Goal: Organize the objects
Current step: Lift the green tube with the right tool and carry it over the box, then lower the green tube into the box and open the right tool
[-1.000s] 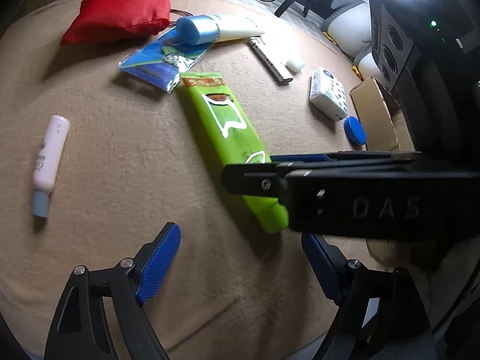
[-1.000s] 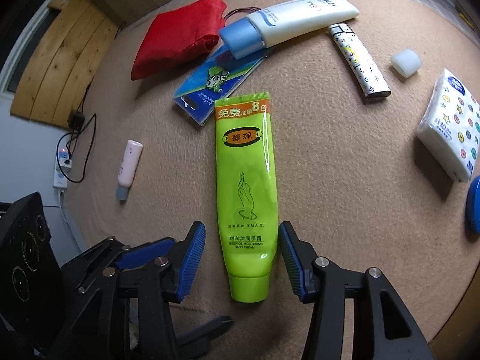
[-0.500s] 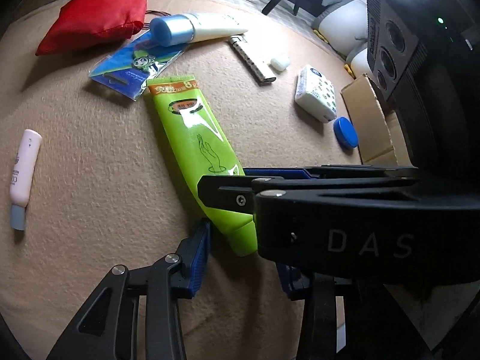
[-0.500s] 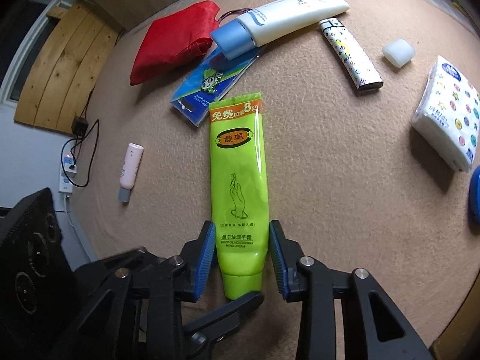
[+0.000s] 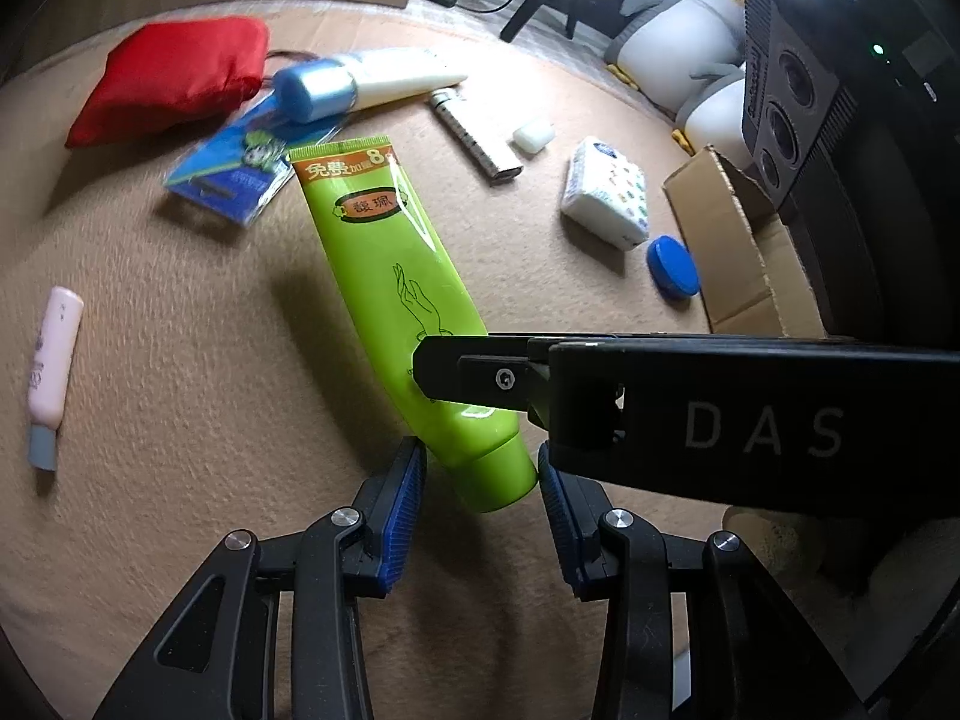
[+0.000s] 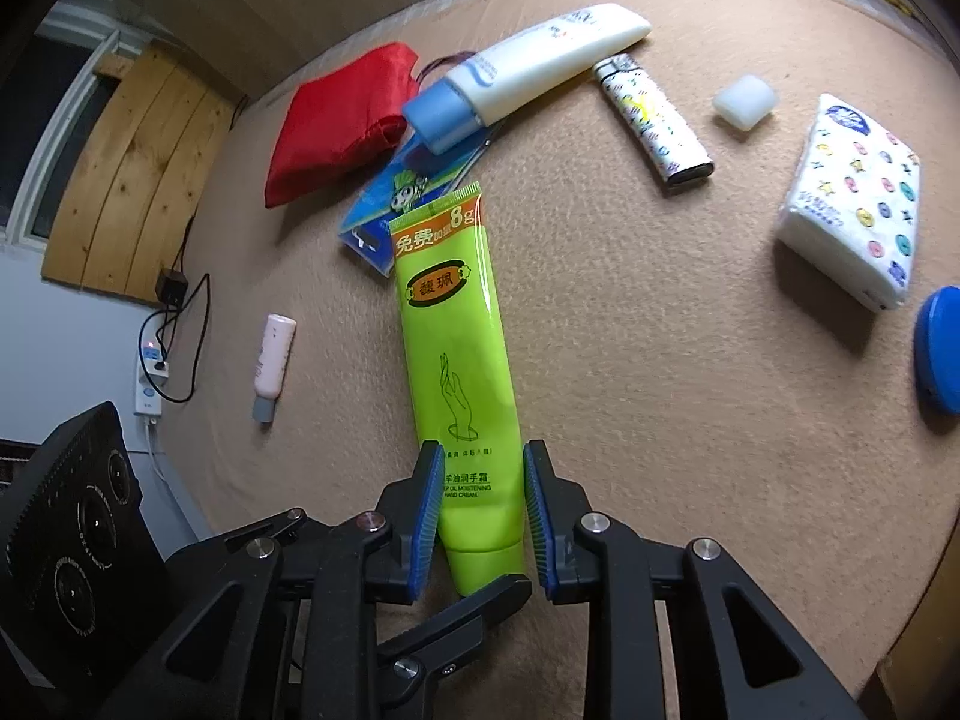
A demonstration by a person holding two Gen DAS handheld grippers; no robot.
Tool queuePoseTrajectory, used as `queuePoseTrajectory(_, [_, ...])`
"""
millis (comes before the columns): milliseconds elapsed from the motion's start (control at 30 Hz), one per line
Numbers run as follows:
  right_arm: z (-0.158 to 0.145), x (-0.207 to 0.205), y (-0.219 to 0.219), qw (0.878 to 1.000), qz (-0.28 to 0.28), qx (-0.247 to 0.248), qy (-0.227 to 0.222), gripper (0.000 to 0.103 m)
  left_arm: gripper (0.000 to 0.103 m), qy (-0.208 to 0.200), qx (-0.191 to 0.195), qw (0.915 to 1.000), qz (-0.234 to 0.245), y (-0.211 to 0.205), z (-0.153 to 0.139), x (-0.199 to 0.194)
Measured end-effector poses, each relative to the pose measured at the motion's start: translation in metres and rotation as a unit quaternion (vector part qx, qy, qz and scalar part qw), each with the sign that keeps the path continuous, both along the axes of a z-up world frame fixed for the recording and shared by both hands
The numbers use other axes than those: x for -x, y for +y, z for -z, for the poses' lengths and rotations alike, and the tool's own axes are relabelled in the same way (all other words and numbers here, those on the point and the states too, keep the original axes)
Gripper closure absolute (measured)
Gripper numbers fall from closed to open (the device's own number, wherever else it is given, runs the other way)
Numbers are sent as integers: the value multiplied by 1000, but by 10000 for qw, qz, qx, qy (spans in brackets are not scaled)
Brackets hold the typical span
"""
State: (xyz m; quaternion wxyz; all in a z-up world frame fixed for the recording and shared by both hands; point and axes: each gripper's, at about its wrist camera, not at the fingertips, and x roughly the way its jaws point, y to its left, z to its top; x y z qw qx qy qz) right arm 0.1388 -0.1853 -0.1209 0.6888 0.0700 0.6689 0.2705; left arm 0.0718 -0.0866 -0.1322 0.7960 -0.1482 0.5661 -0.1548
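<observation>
while the green hand cream tube (image 6: pixel 457 354) is lying on the tan blanket (image 6: pixel 660 372), the right gripper (image 6: pixel 478 507) is clamping its near end, jaws having just closed, and the left gripper (image 5: pixel 480 489) is straddling its cap, pads apparently touching.

Three tubes (image 6: pixel 459 360), one red pouch (image 6: pixel 342 126), one lighter (image 6: pixel 654 120), one tissue pack (image 6: pixel 852 204), one blue lid (image 6: pixel 939 351).

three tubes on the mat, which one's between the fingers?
The lime-green hand cream tube, cap end toward the cameras, sits between both grippers' blue fingers. The white tube with the blue cap and the small pink tube lie untouched farther off.
</observation>
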Motion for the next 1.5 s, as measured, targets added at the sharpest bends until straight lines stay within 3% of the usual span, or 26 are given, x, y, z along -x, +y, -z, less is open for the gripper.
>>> queuePoseTrajectory(300, [-34, -5, -31, 9987, 357, -169, -314, 79, 61, -400, -117, 9982, 424, -33, -38, -11])
queuePoseTrajectory(600, [-72, -7, -99, 9920, 1014, -94, -747, 79, 61, -738, -40, 9901, 1195, -108, -69, -33])
queuePoseTrajectory(933, [-97, -4, -193, 9781, 1829, 99, -990, 79, 61, -870, 113, 9764, 1974, -209, -77, -46])
queuePoseTrajectory(1267, [-87, 2, -253, 9697, 2249, 314, -897, 77, 61, -851, 14, 9683, 2349, -271, -68, -51])
queuePoseTrajectory(1300, [-86, 3, -255, 9694, 2256, 353, -900, 76, 60, -879, -14, 9681, 2345, -273, -69, -51])
queuePoseTrajectory(1367, [-85, 4, -259, 9680, 2288, 481, -909, 69, 46, -861, -40, 9689, 2321, -273, -69, -55])
queuePoseTrajectory(1400, [-85, 4, -262, 9673, 2316, 501, -909, 63, 33, -862, -53, 9696, 2288, -272, -69, -56])
queuePoseTrajectory(1467, [-85, 5, -264, 9646, 2377, 613, -968, 50, 29, -908, -94, 9704, 2236, -269, -69, -55])
queuePoseTrajectory(1500, [-85, 6, -265, 9633, 2391, 680, -1011, 49, 29, -908, -93, 9705, 2232, -268, -69, -54])
